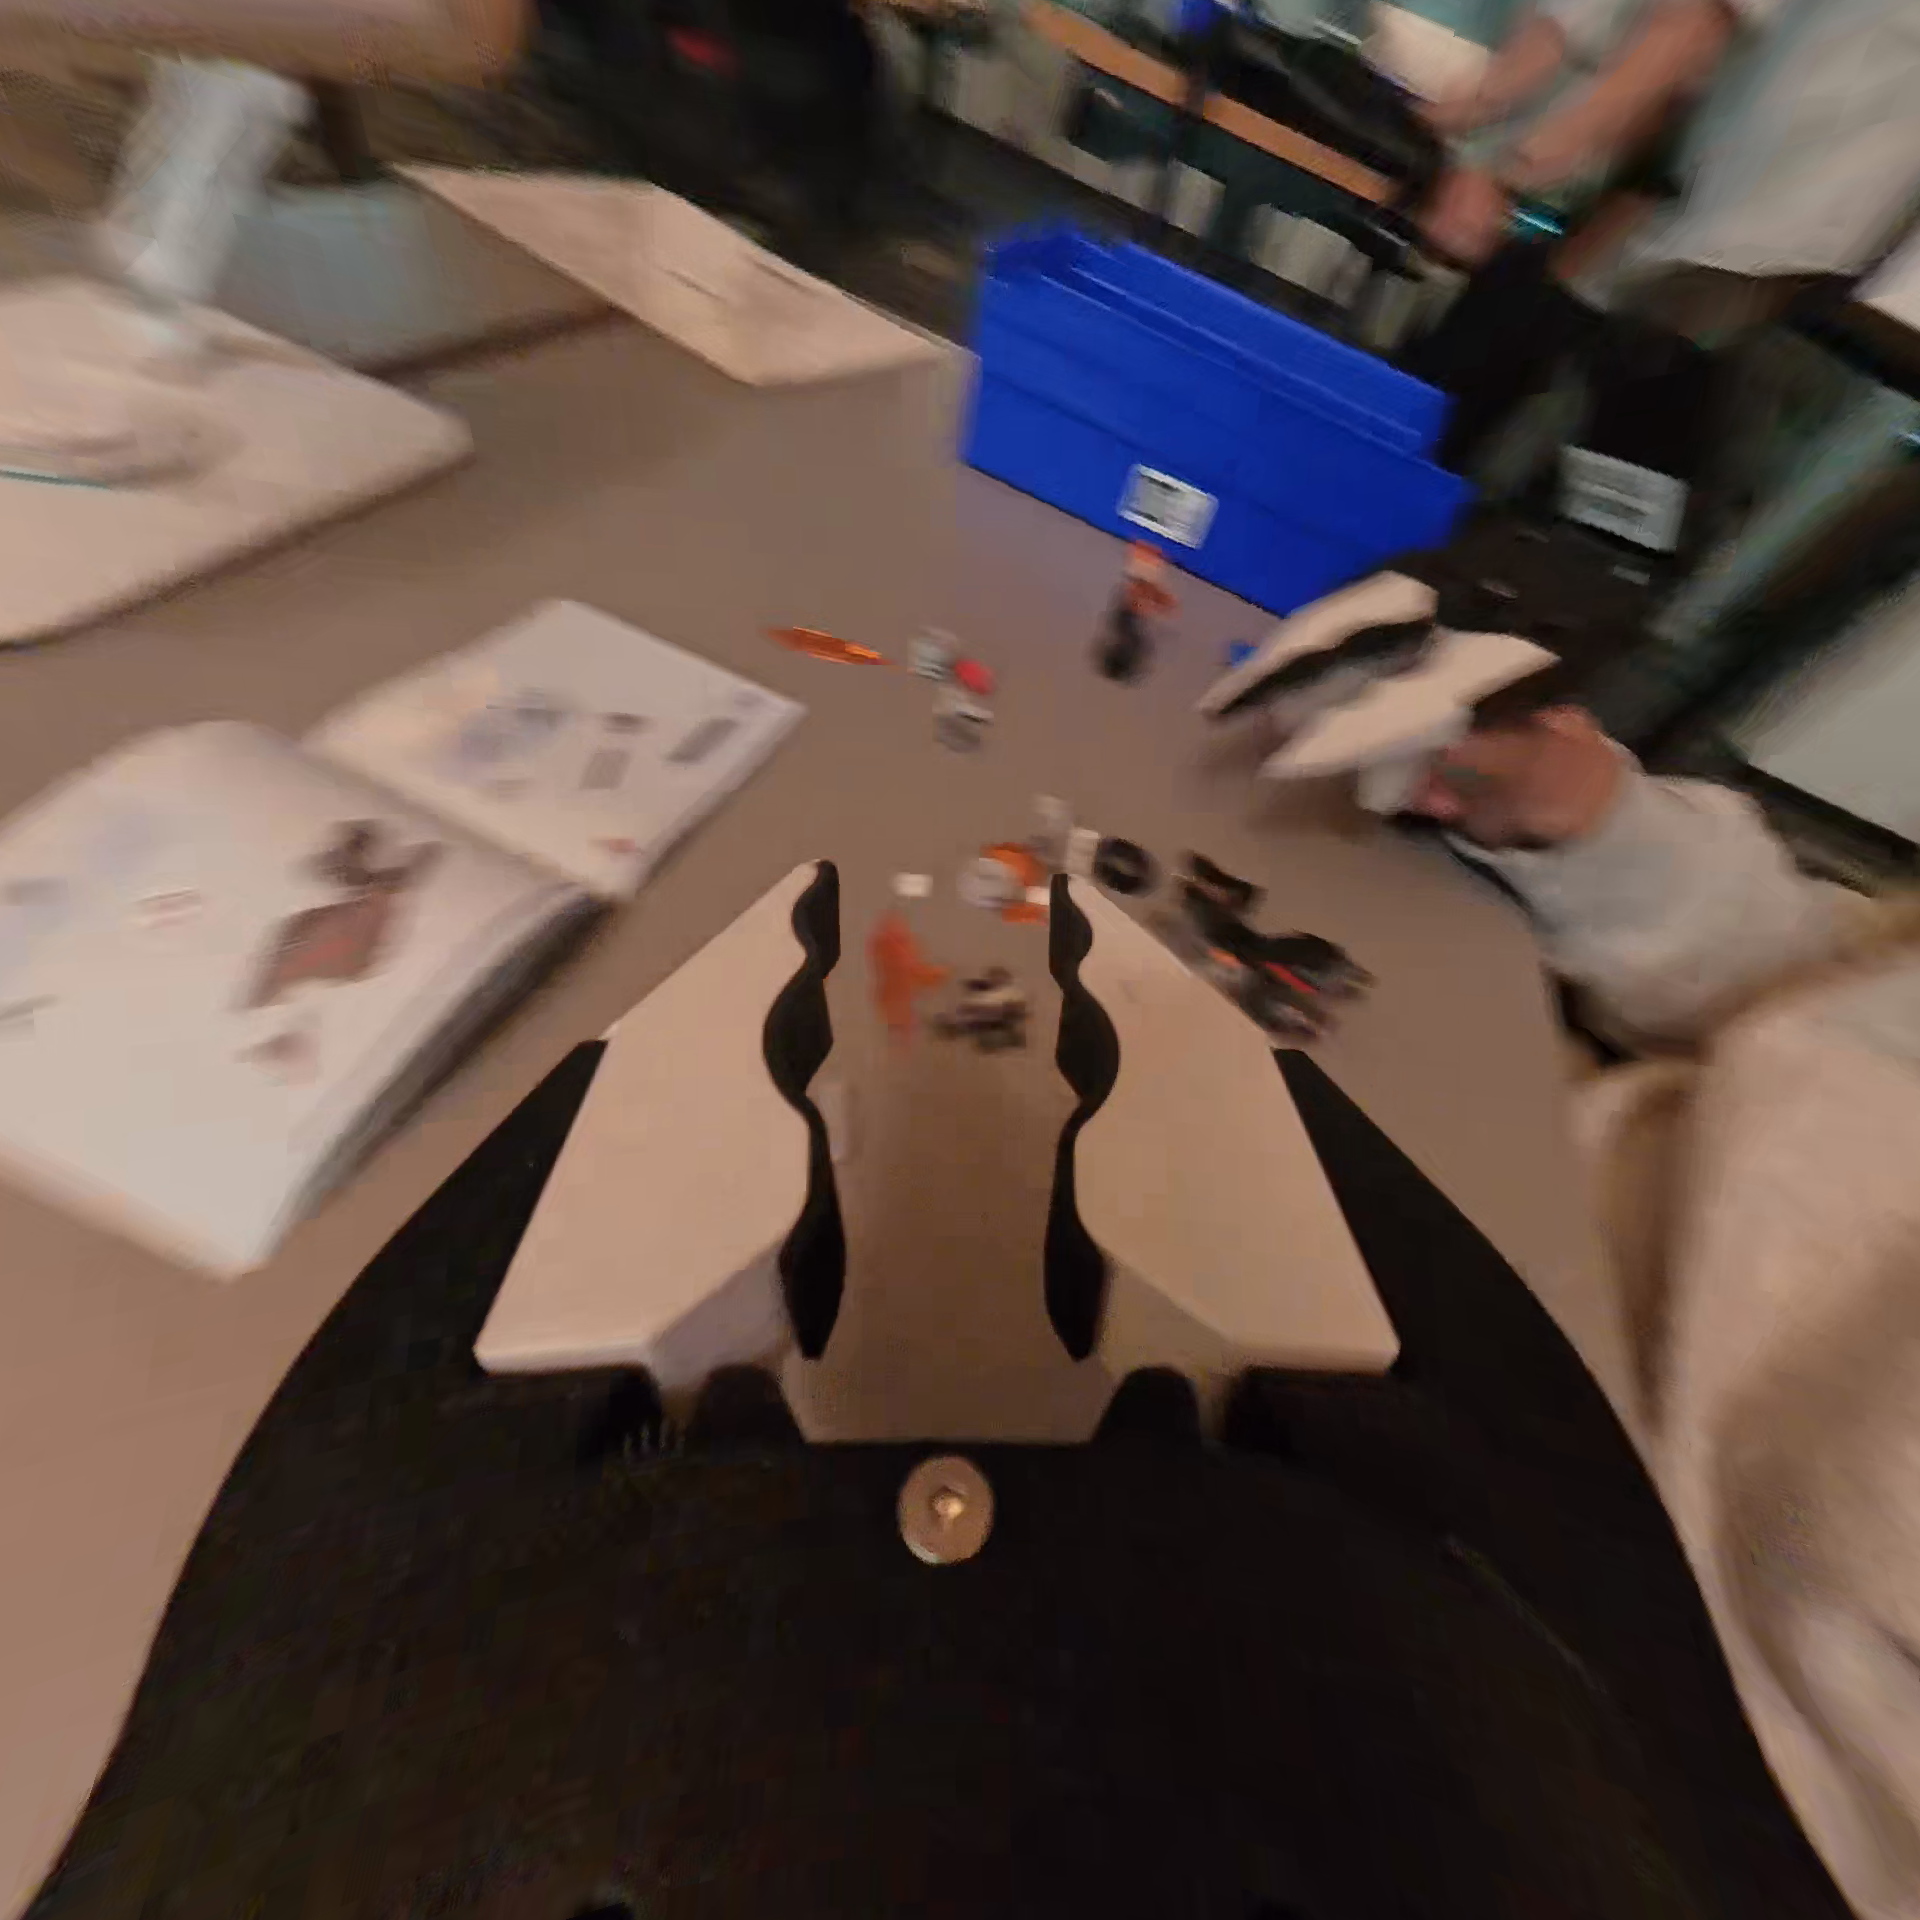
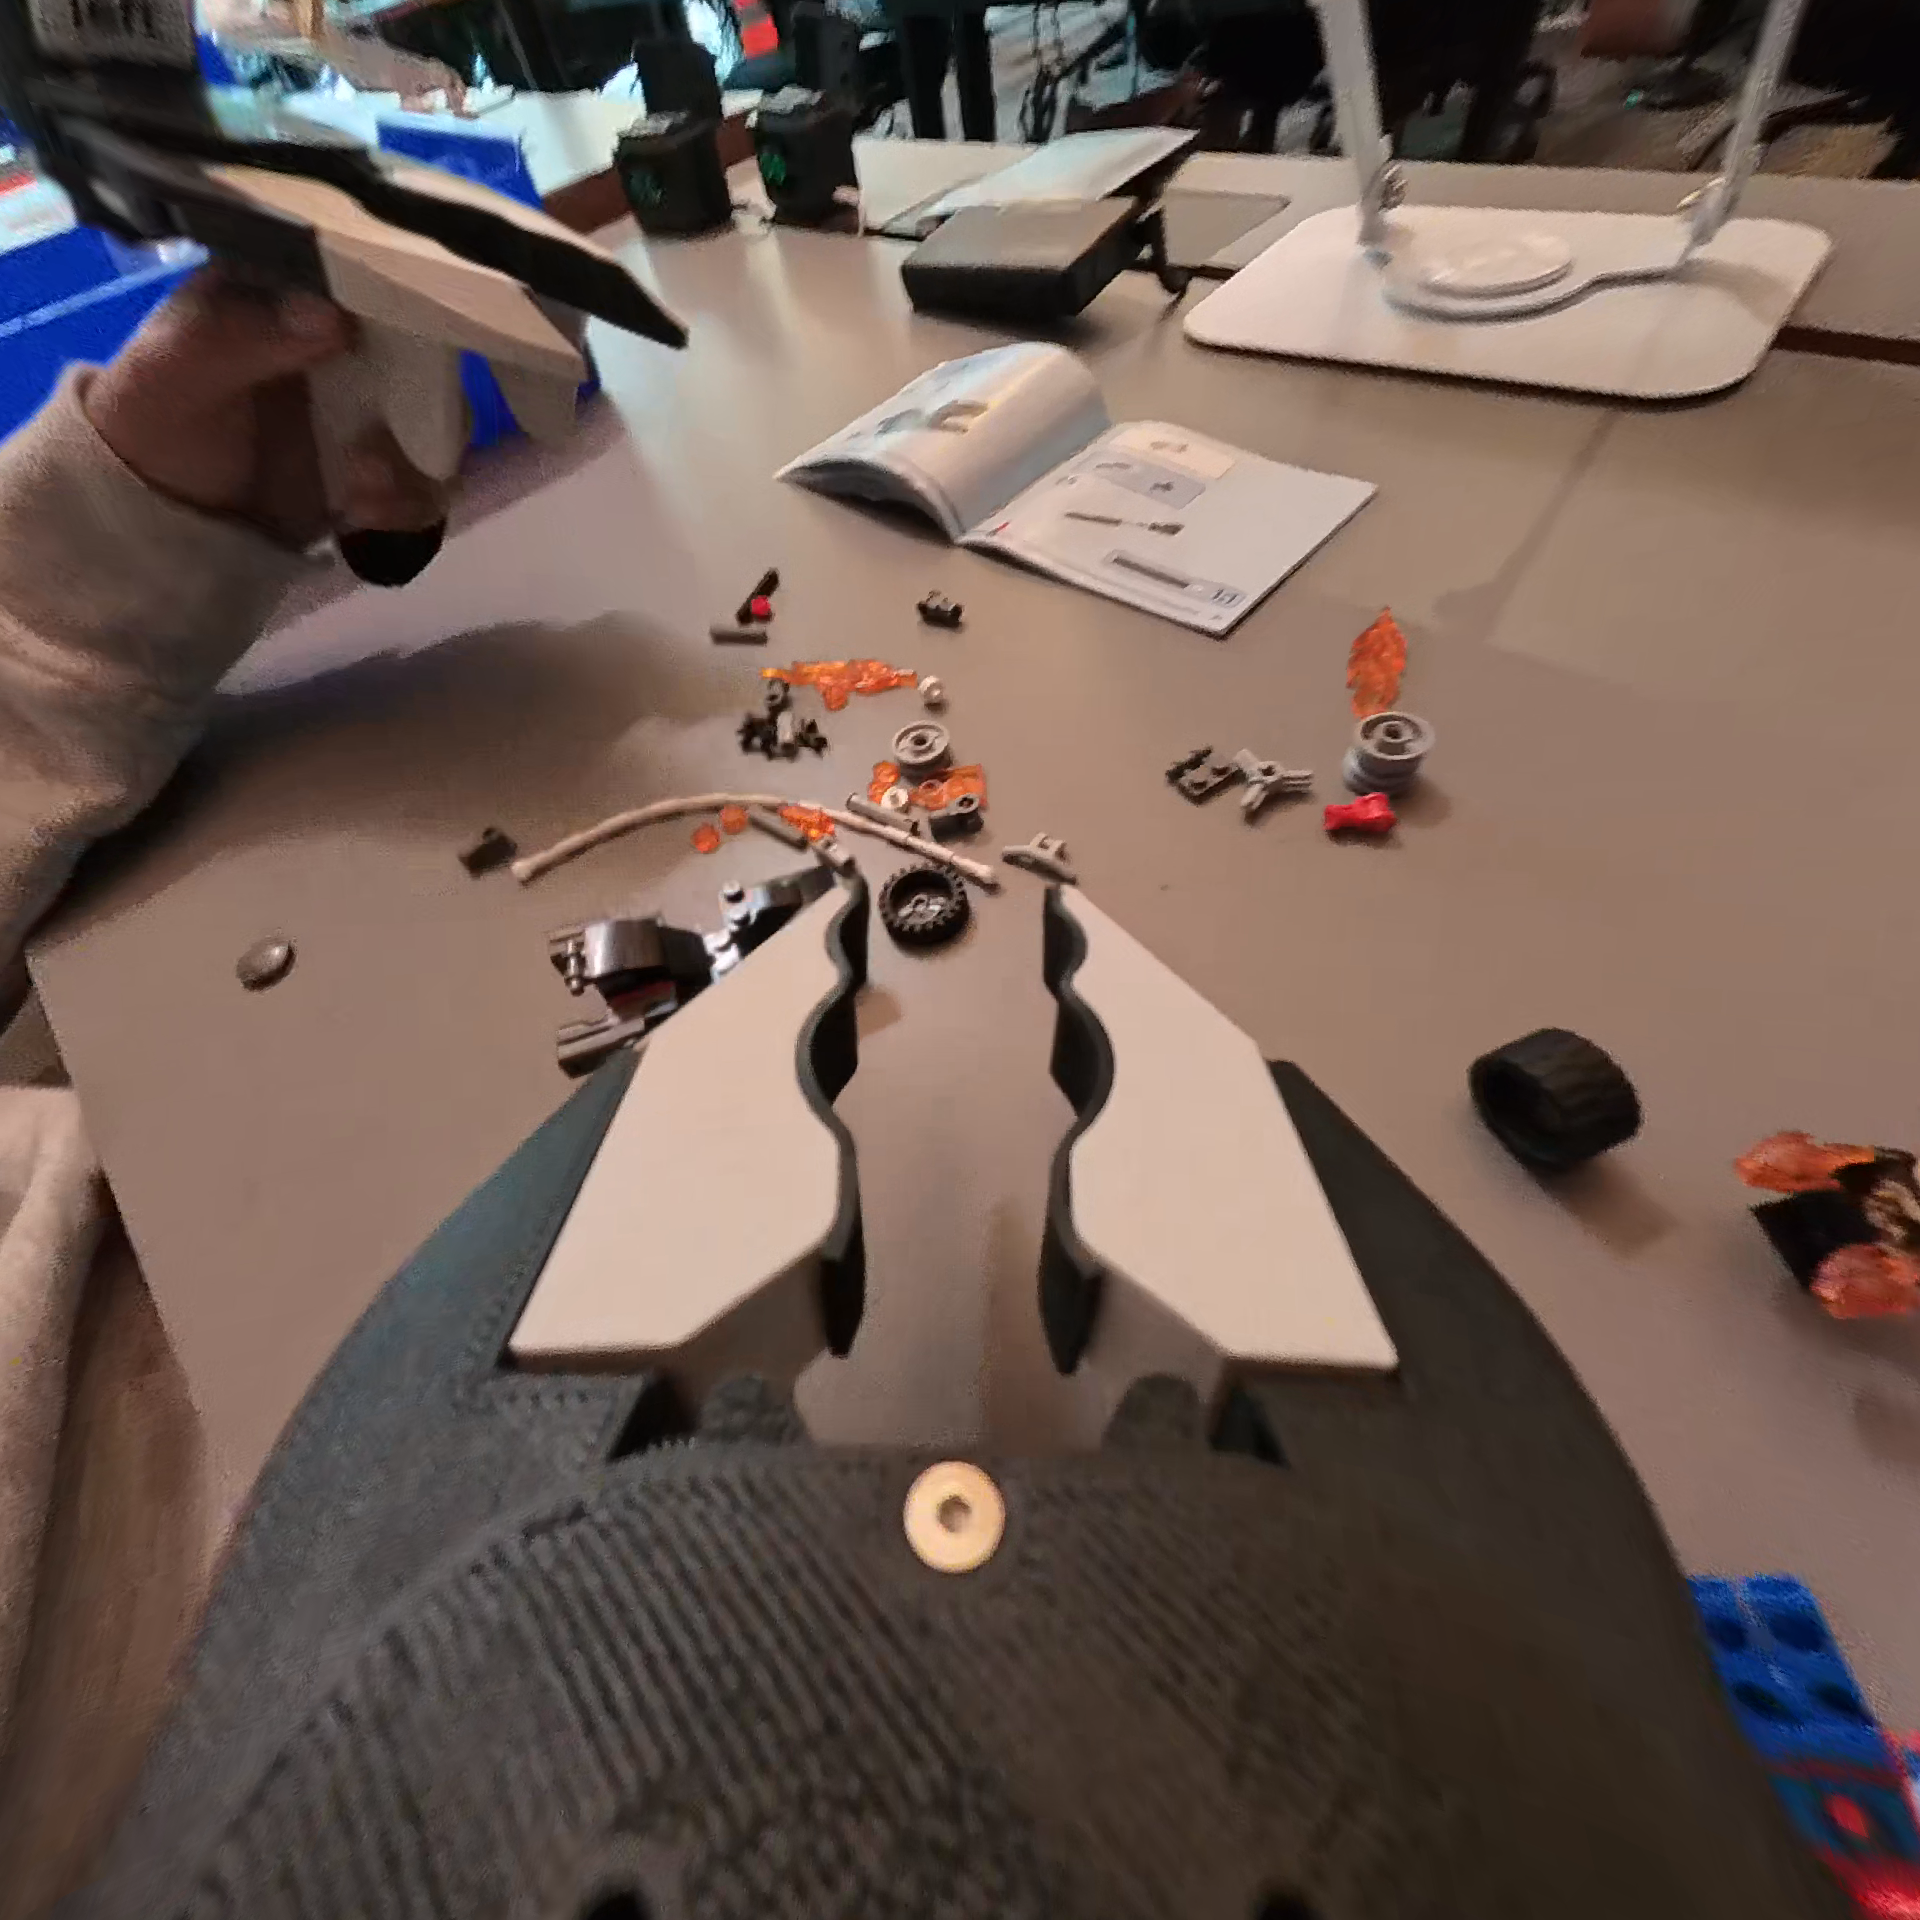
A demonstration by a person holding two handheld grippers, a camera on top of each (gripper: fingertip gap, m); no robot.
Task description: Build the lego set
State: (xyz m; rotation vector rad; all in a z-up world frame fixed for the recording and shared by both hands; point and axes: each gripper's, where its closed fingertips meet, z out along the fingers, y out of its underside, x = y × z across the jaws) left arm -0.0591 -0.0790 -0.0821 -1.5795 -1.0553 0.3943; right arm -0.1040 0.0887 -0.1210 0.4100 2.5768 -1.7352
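Loose lego pieces lie on the grey table [image 2: 1351,987]: a small black tyre [image 2: 923,906], a partly built black assembly [image 2: 623,961], a grey hose [image 2: 644,826], clear orange studs [image 2: 842,673], grey wheels [image 2: 1387,753], a red piece [image 2: 1359,816], an orange flame [image 2: 1377,660] and a big black tyre [image 2: 1553,1099]. My right gripper [image 2: 954,902] is open and empty, low over the table, its tips just short of the small tyre. My left gripper [image 1: 945,883] is open and empty above the pieces [image 1: 977,1008]. It also shows raised at top left in the right wrist view [image 2: 623,348].
An open instruction booklet [image 2: 1091,499] lies beyond the pieces; it also shows in the left wrist view [image 1: 468,831]. A white stand base [image 2: 1507,301] and a black box [image 2: 1018,260] sit farther back. A blue bin [image 1: 1195,416] stands at the table's edge. An orange-black piece [image 2: 1849,1226] lies at right. Spacing between my two grippers at the tips: around 20 cm. The red piece [image 2: 1359,816] is about 10 cm from my right fingertips. My left wrist view [image 1: 978,675] looks at it from another angle.
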